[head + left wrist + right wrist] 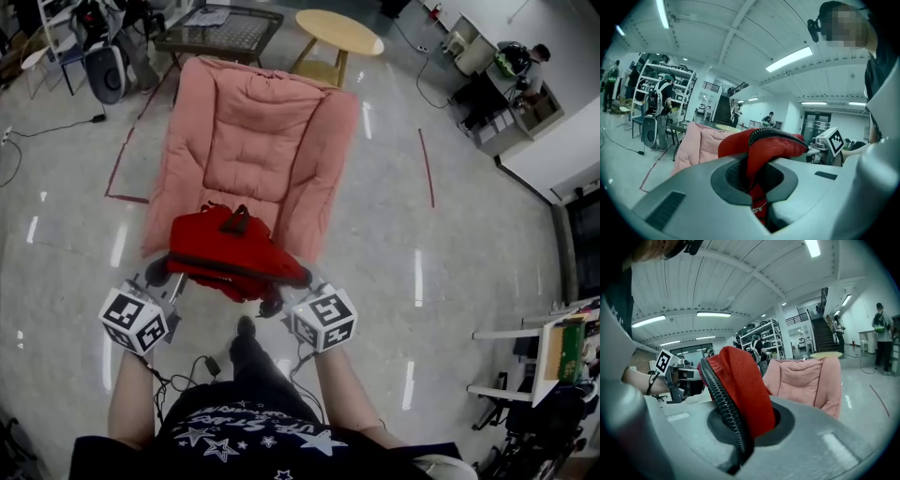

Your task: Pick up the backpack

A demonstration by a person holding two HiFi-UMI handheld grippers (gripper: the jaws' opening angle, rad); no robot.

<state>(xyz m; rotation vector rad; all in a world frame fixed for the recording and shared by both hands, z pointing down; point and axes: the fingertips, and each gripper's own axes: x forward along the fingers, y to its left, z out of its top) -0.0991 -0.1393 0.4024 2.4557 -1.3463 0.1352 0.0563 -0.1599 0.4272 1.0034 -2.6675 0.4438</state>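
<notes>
Both grippers are clamped down tight here. Left gripper [757, 185]: jaws squeezed together on a fold of the red backpack [230, 248]. In the left gripper view you can see red fabric and a black mesh bit bunched up and poking out of the pinch. Right gripper [740, 434]: same deal, jaws closed on the other side of the bag, biting a red fold with the black zipper running along its edge. No real gap on either one, just fabric crammed in.

From the head view the backpack stretches between the two grippers, left one at its left end, right one at its right end, with the top handle sticking up in the middle. It sits over the front edge of the pink chair [253, 131]. Can't tell whether its underside touches the seat. Beyond the chair there's a round wooden table [339, 31] with a dark table [220, 26] next to it.
</notes>
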